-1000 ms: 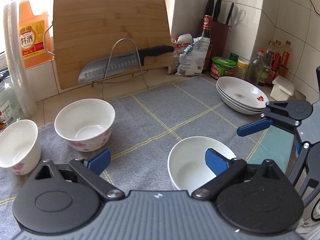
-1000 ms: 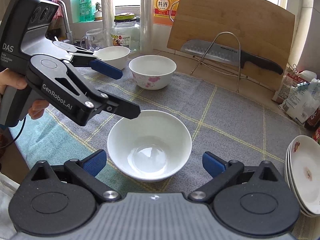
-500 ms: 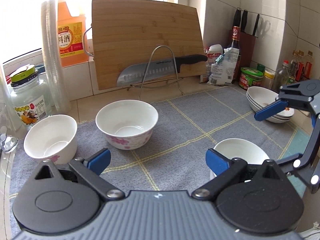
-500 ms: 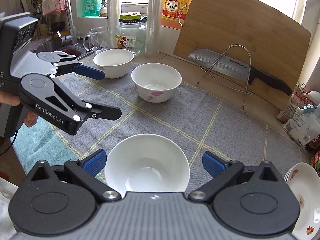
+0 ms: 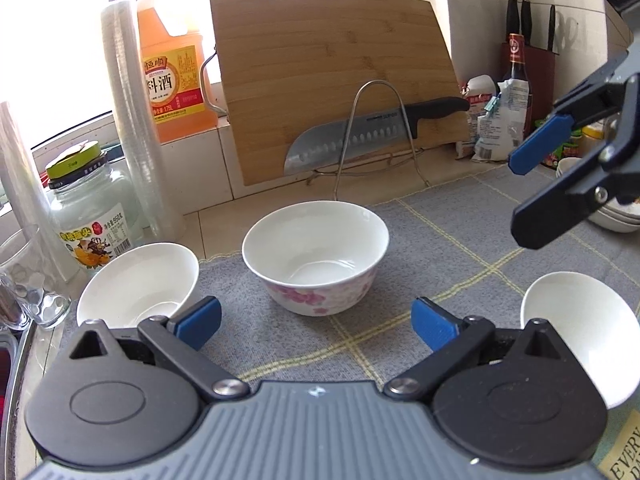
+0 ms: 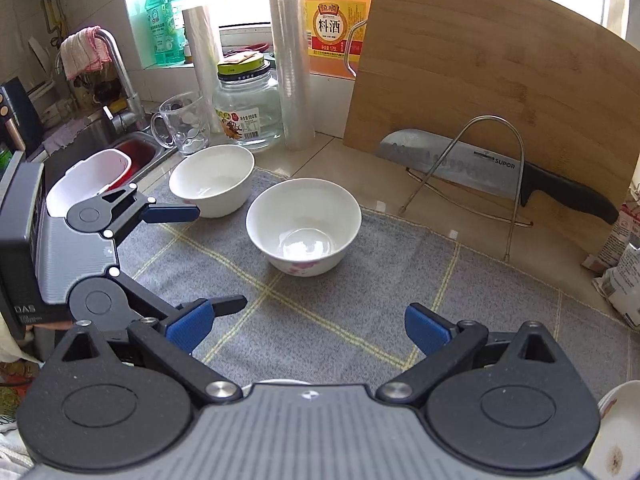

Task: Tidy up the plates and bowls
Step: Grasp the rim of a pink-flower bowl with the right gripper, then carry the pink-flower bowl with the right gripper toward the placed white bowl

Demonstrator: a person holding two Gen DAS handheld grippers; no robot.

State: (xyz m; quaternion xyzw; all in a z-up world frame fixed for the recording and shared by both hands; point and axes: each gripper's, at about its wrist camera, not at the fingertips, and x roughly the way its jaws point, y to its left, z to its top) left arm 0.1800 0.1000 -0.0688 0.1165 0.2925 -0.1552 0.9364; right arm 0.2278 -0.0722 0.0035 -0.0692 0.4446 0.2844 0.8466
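A white bowl with pink flowers (image 5: 316,252) stands on the grey mat, straight ahead of my left gripper (image 5: 316,324), which is open and empty. A smaller white bowl (image 5: 138,284) sits to its left and a plain white bowl (image 5: 580,332) at the right. My right gripper (image 5: 528,188) hangs open at the upper right. In the right wrist view, my right gripper (image 6: 308,328) is open over the mat, short of the flowered bowl (image 6: 304,228). Beyond that stands the small bowl (image 6: 212,180). The left gripper (image 6: 204,258) is at the left. Stacked plates (image 6: 616,432) lie at the lower right.
A bamboo cutting board (image 5: 332,80) leans on the wall with a knife (image 5: 372,136) on a wire stand before it. A cooking wine bottle (image 5: 172,68), a jar (image 5: 88,208) and a glass mug (image 6: 184,124) stand at the back left. The sink (image 6: 120,152) lies left of the mat.
Both grippers swung left. The flowered bowl is now centred before the left gripper. The plain bowl slid to the right edge of the left view and under the right gripper's body.
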